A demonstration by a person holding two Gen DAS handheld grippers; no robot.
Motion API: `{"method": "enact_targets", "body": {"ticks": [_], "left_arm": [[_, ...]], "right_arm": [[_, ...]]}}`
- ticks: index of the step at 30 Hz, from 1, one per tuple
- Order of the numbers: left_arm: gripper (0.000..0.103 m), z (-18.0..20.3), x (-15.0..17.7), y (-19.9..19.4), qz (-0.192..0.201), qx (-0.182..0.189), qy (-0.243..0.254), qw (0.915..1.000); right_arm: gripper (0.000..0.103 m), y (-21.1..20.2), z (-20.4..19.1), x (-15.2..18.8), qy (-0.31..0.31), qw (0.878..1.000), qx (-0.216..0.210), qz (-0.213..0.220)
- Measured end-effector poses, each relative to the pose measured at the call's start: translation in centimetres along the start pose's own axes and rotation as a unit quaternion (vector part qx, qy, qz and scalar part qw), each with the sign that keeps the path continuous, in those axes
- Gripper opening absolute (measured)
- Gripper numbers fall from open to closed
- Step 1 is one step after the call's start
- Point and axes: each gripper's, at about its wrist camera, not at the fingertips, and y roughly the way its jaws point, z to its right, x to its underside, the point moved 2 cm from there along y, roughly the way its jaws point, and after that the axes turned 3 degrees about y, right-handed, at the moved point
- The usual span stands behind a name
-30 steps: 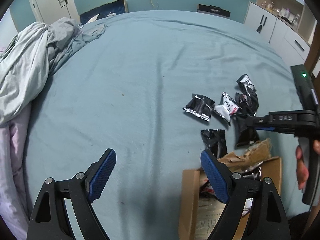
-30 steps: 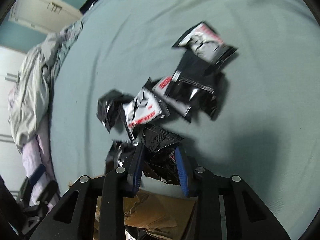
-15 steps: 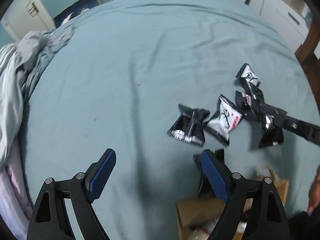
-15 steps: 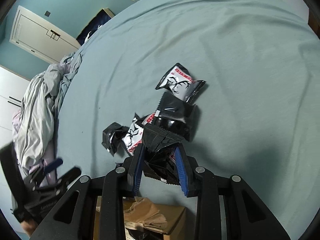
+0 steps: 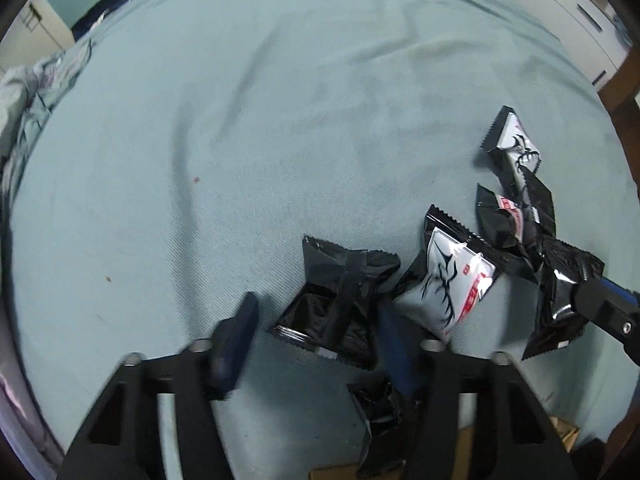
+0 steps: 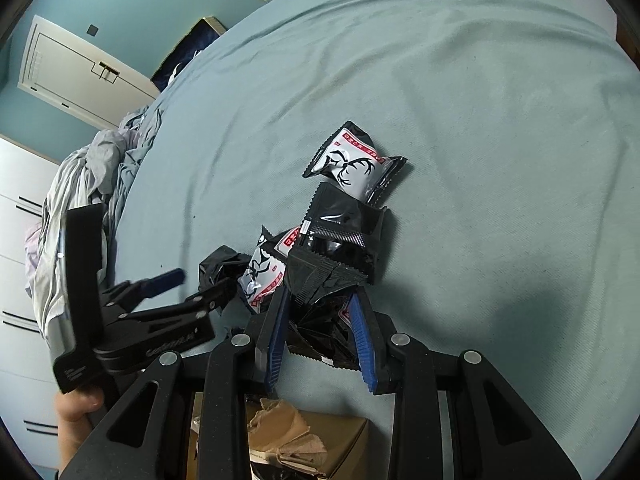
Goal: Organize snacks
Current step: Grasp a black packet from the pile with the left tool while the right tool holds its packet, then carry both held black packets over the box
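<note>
Left tool [image 5: 316,334] points down over a black pack [image 5: 340,300] on the bed [image 5: 280,120], its jaws closing with the pack between them, not yet pinched. The pack's long side runs away from the tool. Right tool [image 6: 320,320] is clamped on another pack [image 6: 320,316], near the box [image 6: 320,440].

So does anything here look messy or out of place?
Yes. Snack packets lie scattered and overlapping on the bed, some face down, instead of in the cardboard box at its edge. The box's flaps look torn and crumpled. A rumpled blanket is heaped at the far side.
</note>
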Motion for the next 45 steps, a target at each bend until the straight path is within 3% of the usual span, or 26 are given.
{"method": "enact_targets", "body": {"ticks": [6,12,18,21,24,27,30,33,45], "left_arm": [[0.044,-1.2,1.6,-2.1,0.036,-0.009,-0.022,0.9991],[0.044,-1.4,4.9,-6.8,0.078,-0.018,-0.04,0.996],[0.044,-0.7,10.1,-11.8,0.115,-0.027,-0.045,0.992],[0.044,-0.9,12.5,-13.9,0.129,-0.016,-0.041,0.9906],[0.044,-0.2,15.0,-15.2,0.136,0.013,-0.039,0.9898],[0.044,0.8,17.1,-15.7,0.151,0.032,-0.032,0.9875],[0.044,1.7,19.1,-15.2,0.173,0.05,-0.022,0.9834],[0.044,2.8,19.7,-14.5,0.168,0.058,-0.005,0.9841],[0.045,3.8,19.6,-14.2,0.186,0.027,0.023,0.9819]], "right_arm": [[0.029,-0.4,0.5,0.3,0.015,0.999,-0.033,0.004],[0.029,-1.7,0.8,1.7,0.005,0.999,-0.023,0.029],[0.029,-3.9,0.5,3.3,-0.015,0.998,0.001,0.062],[0.029,-5.7,0.3,4.3,-0.03,0.995,0.018,0.089],[0.029,-7.9,0.1,5.5,-0.024,0.992,-0.004,0.121],[0.029,-10.3,0.1,7.0,-0.005,0.985,-0.049,0.167],[0.029,-12.0,-0.2,9.3,-0.022,0.976,-0.054,0.208],[0.029,-13.1,-0.3,12.0,-0.036,0.97,-0.06,0.234],[0.029,-12.4,-0.1,15.6,-0.055,0.972,-0.064,0.218]]}}
